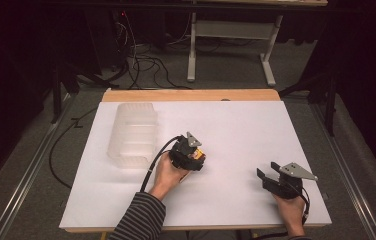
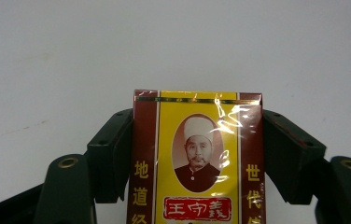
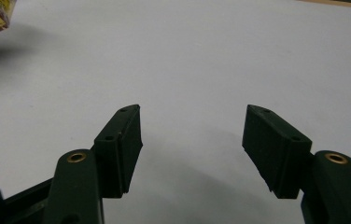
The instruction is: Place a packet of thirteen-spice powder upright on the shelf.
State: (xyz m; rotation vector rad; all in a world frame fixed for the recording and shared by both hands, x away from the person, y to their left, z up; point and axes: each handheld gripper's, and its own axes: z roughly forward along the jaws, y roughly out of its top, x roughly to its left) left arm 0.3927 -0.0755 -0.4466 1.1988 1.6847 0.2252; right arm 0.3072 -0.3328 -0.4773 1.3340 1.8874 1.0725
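Yellow-and-maroon packet sits pinched in the left gripper, just right of the clear plastic organizer; the right gripper, jaws spread, hovers well apart on the white tabletop.

High overview; two close gripper views

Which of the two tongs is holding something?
The left tongs. They are shut on a yellow and red box, with a jaw pressed on each side. The right tongs stand wide open with only the white table between them.
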